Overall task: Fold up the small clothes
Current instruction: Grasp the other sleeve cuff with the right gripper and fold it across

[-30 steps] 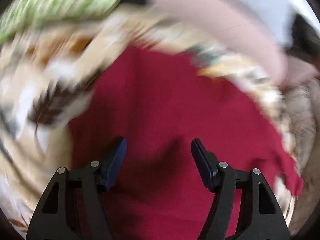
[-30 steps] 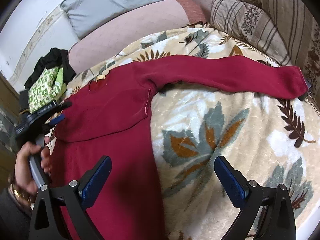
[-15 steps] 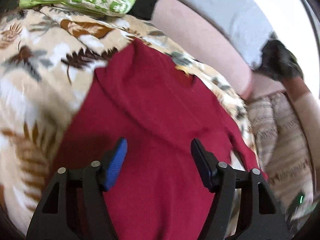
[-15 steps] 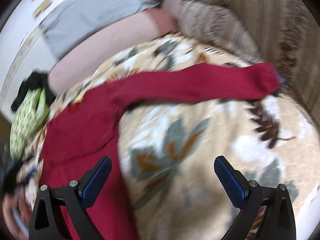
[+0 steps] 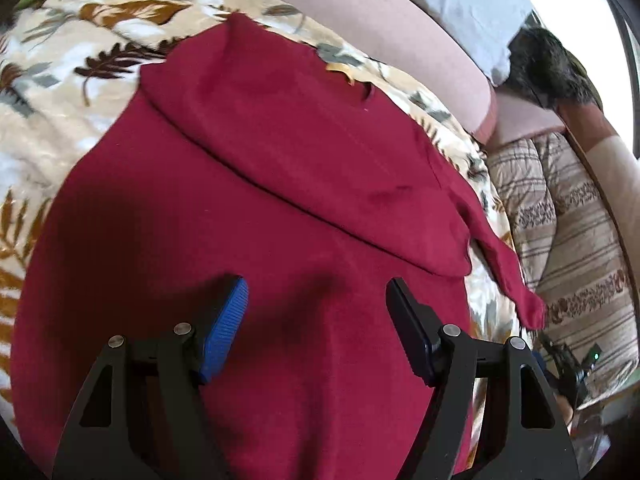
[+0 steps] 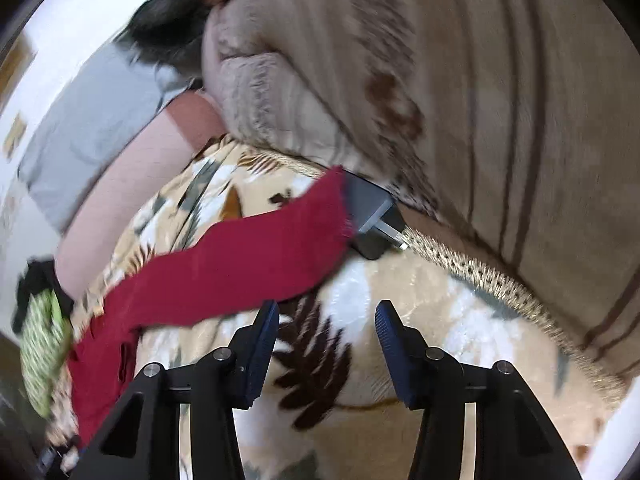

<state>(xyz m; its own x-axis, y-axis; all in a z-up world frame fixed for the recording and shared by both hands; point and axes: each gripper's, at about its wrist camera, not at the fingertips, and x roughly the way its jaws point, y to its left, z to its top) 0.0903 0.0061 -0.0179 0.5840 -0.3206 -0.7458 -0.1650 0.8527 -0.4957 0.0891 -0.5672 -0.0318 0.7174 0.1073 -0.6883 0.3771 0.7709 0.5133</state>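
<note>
Leaf-print blanket w/ red sweater under spread left tool; right tool spread beside sleeve.

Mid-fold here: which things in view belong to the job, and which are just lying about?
Job:
red sweater, its sleeve
left hand-held gripper, right hand-held gripper, both open

Lying about:
charger plug
striped quilt
green patterned cloth
leaf-print blanket

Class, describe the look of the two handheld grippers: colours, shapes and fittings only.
The left gripper and right gripper look alike: matte black angular frames with triangular cut-outs, and round silver bolt heads at the joints. Each ends in two flat fingers faced with ribbed blue pads. No cables or markings show.
</note>
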